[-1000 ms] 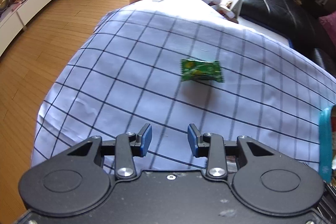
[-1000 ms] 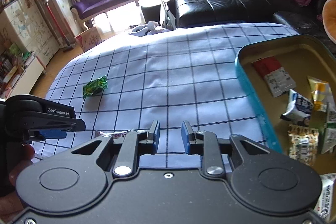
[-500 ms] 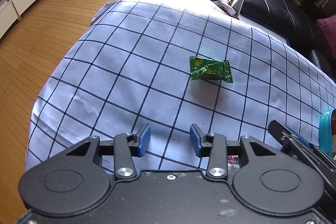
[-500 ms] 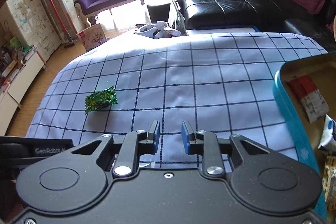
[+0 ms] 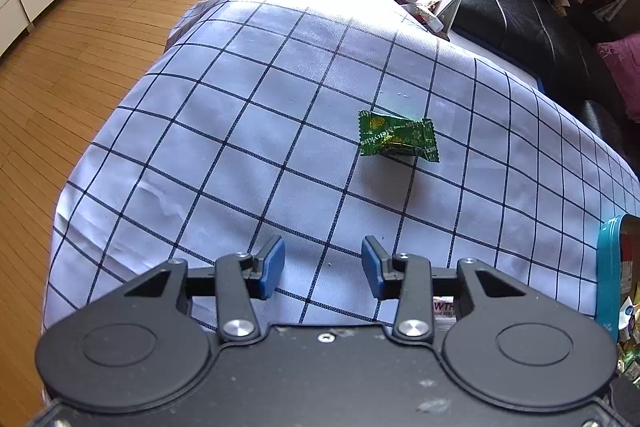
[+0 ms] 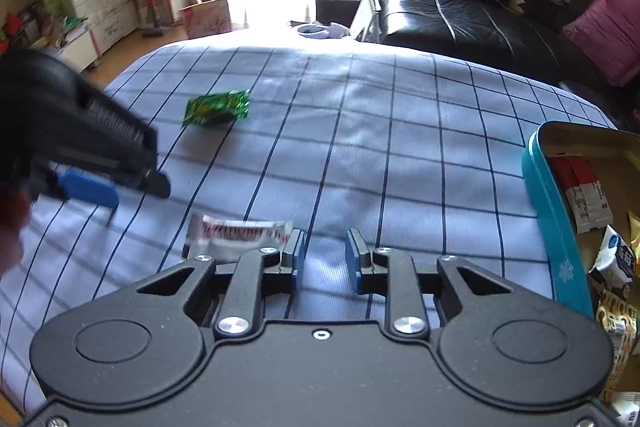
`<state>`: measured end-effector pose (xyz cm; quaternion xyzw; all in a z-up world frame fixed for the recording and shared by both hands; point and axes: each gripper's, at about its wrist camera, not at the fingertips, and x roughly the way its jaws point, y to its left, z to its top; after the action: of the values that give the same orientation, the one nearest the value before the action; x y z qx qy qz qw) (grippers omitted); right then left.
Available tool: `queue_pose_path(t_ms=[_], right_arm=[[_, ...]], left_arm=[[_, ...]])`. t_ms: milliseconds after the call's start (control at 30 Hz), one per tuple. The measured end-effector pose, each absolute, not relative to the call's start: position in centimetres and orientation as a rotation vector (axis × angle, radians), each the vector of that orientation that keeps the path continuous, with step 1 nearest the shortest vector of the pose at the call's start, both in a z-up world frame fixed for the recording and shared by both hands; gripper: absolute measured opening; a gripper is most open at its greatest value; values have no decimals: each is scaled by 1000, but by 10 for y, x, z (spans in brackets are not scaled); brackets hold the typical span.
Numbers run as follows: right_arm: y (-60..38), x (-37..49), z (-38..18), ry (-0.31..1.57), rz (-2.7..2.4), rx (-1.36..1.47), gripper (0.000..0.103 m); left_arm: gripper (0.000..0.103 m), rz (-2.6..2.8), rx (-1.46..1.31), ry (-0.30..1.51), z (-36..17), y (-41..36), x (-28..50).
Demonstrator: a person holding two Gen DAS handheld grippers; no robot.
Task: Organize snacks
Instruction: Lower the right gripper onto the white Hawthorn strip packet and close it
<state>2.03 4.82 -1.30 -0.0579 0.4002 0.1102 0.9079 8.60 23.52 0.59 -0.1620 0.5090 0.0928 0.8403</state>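
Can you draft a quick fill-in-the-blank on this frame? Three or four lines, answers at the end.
1. The snack lying alone out on the checked tablecloth has a wrapper coloured ____.
2. The tin holding the sorted snacks has an outer rim coloured ____.
3. Between the fingers of the left gripper there is ____ but cloth.
4. The white bar with red lettering lies on the ____, just beside the right gripper.

Missing words: green; teal; nothing; tablecloth
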Motion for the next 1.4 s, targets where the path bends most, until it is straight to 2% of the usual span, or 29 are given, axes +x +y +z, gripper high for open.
queue_pose_path(t_ms=[267, 500, 733, 1000, 1400], right_arm=[[36, 39, 7, 779, 229, 59, 36], [56, 59, -11, 849, 281, -17, 35], [48, 22, -10, 904, 364, -75, 35], [39, 5, 4, 839, 338, 32, 36], [63, 10, -5, 843, 336, 18, 36]], left_arm=[[41, 169, -400, 1072, 9, 242, 84], [41, 158, -375, 1066, 9, 238, 84], [41, 156, -395, 1063, 10, 244, 83], [41, 156, -404, 1054, 13, 246, 80], [41, 151, -406, 1046, 15, 248, 79]])
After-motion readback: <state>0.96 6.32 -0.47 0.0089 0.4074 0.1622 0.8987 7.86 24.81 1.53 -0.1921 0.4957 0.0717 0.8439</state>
